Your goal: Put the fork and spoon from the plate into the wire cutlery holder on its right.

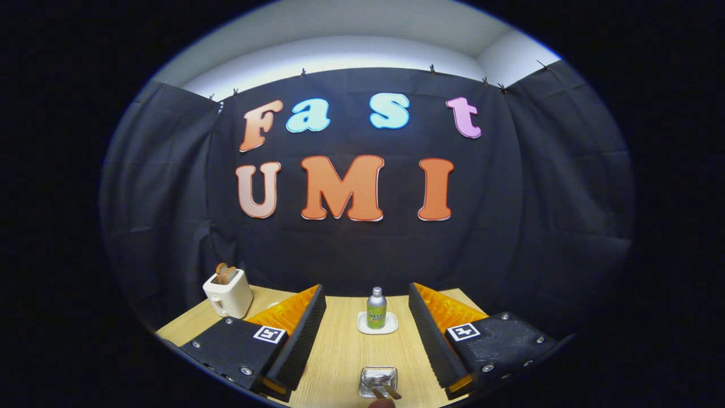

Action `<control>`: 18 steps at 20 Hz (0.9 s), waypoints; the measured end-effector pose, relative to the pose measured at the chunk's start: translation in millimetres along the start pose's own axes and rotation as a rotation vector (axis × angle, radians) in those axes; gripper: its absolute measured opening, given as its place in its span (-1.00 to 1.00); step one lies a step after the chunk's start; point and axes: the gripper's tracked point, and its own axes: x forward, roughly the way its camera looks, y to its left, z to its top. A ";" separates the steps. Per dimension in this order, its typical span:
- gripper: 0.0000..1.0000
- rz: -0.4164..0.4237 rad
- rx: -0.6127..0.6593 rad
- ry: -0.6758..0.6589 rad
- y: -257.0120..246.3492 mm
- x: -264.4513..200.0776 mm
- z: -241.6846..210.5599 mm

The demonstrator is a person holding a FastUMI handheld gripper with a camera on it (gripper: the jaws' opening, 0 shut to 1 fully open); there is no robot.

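Toaster (227, 293) stands at the far left of the wooden table (340, 345), pale body, two slices of toast (225, 273) upright in its slots; it sits just beyond the left finger and plays no part in the task.

Gripper (364, 334) held level above the table, looking along the tabletop towards the booth wall; fingers spread wide, nothing between the pads, nothing touched; each finger carries a square marker on its upper face.

Between the fingers and near their base: a small clear plate (378, 380), glassy, lying flat on the wood; two slim utensil handles (385, 391) rest across its near rim, side by side and angled; presumably the fork and spoon, but too small to tell which is which; heads appear to lie in the plate.

Beyond the plate, further along the gap between the fingers: a small bottle (376, 307) with a silver cap and green label, upright on a white coaster (377, 322); well apart from the plate; not a task item.

Right finger: table beyond it runs to the cloth.

Progress, judged: nothing placed; both utensils on the plate; open fingers suggest the first pick has not begun. Left to do: grasp one utensil, carry it right to the wire holder, drop it in, repeat for the second. Holder's position must be found first.
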 end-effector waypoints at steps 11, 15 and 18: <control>0.78 0.147 0.016 -0.194 -15.1 0.4 44.6; 0.78 0.152 0.095 -0.190 -28.0 15.1 40.8; 0.78 0.167 0.113 -0.174 -32.2 25.3 34.3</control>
